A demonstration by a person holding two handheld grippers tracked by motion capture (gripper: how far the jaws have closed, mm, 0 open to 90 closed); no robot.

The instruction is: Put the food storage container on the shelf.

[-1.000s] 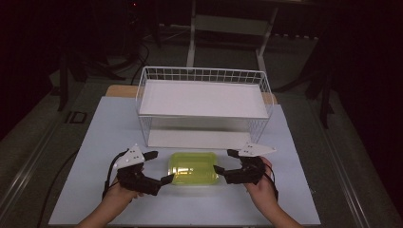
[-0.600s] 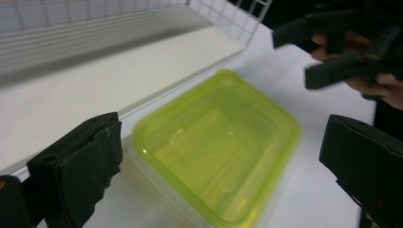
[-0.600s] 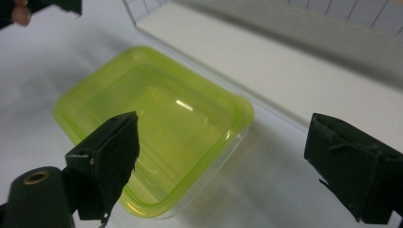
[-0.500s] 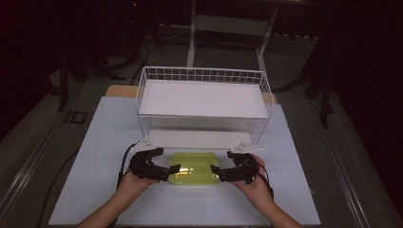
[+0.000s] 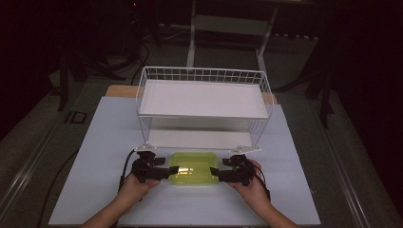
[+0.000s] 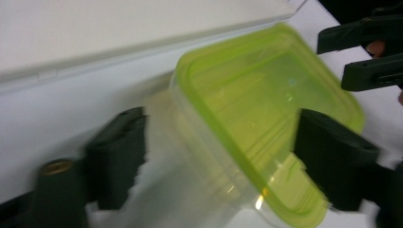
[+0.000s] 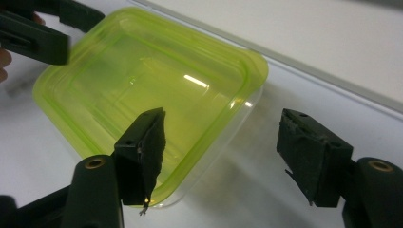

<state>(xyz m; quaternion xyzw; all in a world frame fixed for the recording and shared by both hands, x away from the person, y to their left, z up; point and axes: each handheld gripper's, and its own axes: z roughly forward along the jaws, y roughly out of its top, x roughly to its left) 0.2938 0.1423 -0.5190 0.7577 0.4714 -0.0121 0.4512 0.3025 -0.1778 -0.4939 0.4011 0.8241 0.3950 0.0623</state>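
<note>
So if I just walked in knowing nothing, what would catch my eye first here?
Probably the bright yellow-green lidded plastic container, glowing on the white table near the front edge. A person's hands bring two black claws to its ends, the left claw and the right claw, both open at its corners. Just behind stands a white wire basket rack with a flat white shelf.

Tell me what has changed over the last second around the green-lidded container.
Both grippers moved away from the person, toward the white wire rack, and closed in on the clear plastic container with the yellow-green lid. The left gripper now has its open jaws straddling the container's left end; the right gripper has its open jaws straddling the right end. Neither has clamped shut. The container, rack and white table stayed put.
</note>
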